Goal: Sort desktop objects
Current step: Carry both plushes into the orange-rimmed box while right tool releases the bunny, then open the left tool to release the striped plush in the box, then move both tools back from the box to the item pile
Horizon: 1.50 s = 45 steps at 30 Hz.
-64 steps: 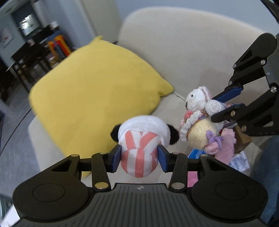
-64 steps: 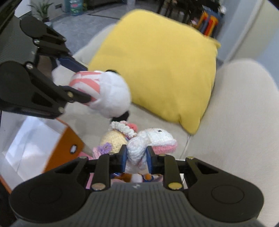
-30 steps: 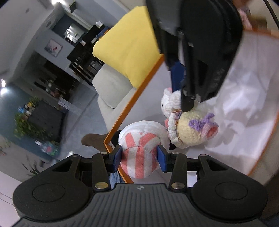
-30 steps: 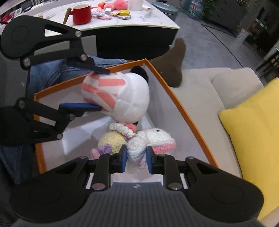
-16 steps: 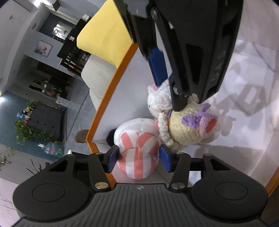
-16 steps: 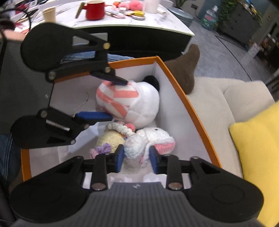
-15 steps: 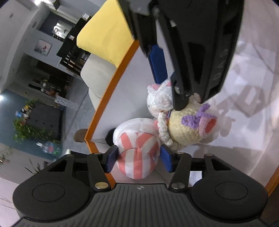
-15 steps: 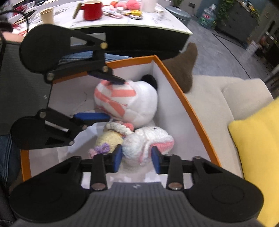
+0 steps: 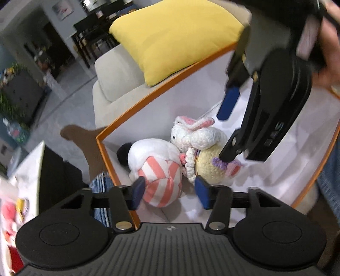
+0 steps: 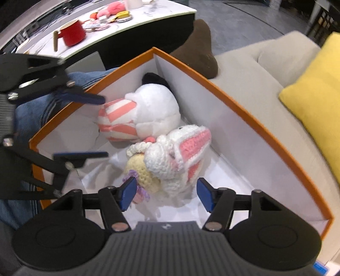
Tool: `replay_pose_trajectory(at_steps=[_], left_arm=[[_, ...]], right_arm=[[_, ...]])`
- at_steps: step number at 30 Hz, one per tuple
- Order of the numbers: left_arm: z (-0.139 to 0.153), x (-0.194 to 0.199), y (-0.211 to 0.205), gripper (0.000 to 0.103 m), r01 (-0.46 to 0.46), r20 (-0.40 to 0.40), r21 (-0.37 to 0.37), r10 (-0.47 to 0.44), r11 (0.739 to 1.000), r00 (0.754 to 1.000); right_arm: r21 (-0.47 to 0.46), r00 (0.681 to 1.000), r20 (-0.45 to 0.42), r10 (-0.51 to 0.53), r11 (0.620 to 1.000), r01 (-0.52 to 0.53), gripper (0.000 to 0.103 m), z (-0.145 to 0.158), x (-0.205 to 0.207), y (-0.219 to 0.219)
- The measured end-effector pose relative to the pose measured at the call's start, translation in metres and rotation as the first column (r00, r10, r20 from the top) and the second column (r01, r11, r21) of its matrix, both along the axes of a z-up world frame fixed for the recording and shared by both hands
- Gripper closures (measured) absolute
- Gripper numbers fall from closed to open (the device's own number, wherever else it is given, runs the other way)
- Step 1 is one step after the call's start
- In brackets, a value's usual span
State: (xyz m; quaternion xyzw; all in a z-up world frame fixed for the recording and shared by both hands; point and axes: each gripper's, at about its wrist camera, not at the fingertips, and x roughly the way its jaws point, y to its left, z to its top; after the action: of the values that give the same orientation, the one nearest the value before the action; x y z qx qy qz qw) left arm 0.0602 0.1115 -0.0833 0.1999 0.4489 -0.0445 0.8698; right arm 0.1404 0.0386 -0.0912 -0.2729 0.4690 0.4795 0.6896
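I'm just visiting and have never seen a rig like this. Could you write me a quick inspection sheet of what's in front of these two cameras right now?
Surface: orange box with white inside, set on a beige sofa.
Job's things: striped plush and crocheted bunny lie touching on the box floor.
Clutter: yellow cushion on the sofa; red mug and small items on a white counter.
Grippers: left gripper closing, one of its fingers against the striped plush, the other clear; right gripper opening, fingers clear of the bunny.
Cables: nothing seen.
Surroundings: living room; a person's jeans and brown sock beside the box.
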Motion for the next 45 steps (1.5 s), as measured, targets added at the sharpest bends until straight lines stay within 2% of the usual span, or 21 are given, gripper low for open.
replay_pose_trajectory(at_steps=[1, 3, 4, 6, 7, 8, 11, 13, 17, 24, 30, 37, 40, 45], left_arm=[[0.001, -0.001, 0.003, 0.065, -0.018, -0.013, -0.021, 0.018, 1.000, 1.000], [-0.002, 0.000, 0.010, 0.074, -0.057, -0.045, -0.050, 0.055, 0.997, 0.998], [-0.004, 0.002, 0.014, 0.083, -0.078, -0.058, -0.060, 0.075, 0.995, 0.996], [-0.009, 0.005, 0.017, 0.088, -0.096, -0.095, -0.101, 0.086, 0.990, 0.992], [-0.011, 0.006, 0.018, 0.089, -0.102, -0.113, -0.125, 0.088, 0.987, 0.990], [-0.013, 0.007, 0.019, 0.090, -0.109, -0.126, -0.140, 0.092, 0.984, 0.988], [-0.016, 0.006, 0.013, 0.090, -0.107, -0.109, -0.122, 0.094, 0.987, 0.990], [-0.017, 0.007, 0.013, 0.090, -0.118, -0.131, -0.164, 0.097, 0.979, 0.987], [-0.018, 0.007, 0.014, 0.090, -0.128, -0.131, -0.166, 0.107, 0.978, 0.986], [0.001, -0.003, 0.008, 0.088, -0.123, -0.079, -0.148, 0.112, 0.981, 0.991], [0.028, -0.007, -0.012, 0.078, -0.082, 0.008, -0.147, 0.084, 0.986, 0.996], [0.056, -0.005, -0.054, 0.078, 0.035, 0.101, -0.151, -0.020, 0.988, 0.995], [0.062, 0.000, -0.074, 0.077, 0.082, 0.121, -0.145, -0.064, 0.986, 0.991], [0.066, 0.009, -0.110, 0.077, 0.139, 0.128, -0.133, -0.122, 0.981, 0.984]], right_arm=[[-0.002, 1.000, -0.006, -0.011, 1.000, 0.011, 0.042, -0.001, -0.001, -0.001], [0.003, 0.999, -0.022, -0.023, 1.000, 0.023, 0.048, -0.007, -0.001, -0.001], [0.010, 0.999, -0.035, -0.029, 1.000, 0.029, 0.049, -0.009, -0.001, -0.001], [0.020, 0.998, -0.035, -0.044, 0.999, 0.045, 0.053, -0.013, -0.001, -0.001], [0.033, 0.999, -0.004, -0.040, 0.999, 0.040, 0.053, -0.014, -0.003, -0.001], [0.043, 0.999, 0.030, -0.032, 0.999, 0.031, 0.053, -0.014, -0.005, -0.001], [0.059, 0.998, 0.066, 0.010, 0.998, -0.014, 0.053, -0.015, -0.009, -0.002], [0.067, 0.995, 0.094, 0.044, 0.997, -0.050, 0.053, -0.018, -0.012, 0.000], [0.064, 0.996, 0.078, 0.036, 0.997, -0.041, 0.052, -0.017, -0.008, -0.001], [0.077, 0.995, 0.097, -0.020, 0.997, 0.013, 0.044, -0.002, -0.021, -0.011], [0.174, 0.985, 0.140, -0.100, 0.982, 0.075, 0.044, 0.033, -0.039, -0.055], [0.289, 0.949, 0.214, -0.233, 0.943, 0.166, 0.033, 0.068, -0.061, -0.130], [0.270, 0.920, 0.238, -0.312, 0.931, 0.246, 0.028, 0.074, -0.063, -0.162], [0.194, 0.866, 0.220, -0.450, 0.890, 0.413, 0.028, 0.070, -0.058, -0.222]])
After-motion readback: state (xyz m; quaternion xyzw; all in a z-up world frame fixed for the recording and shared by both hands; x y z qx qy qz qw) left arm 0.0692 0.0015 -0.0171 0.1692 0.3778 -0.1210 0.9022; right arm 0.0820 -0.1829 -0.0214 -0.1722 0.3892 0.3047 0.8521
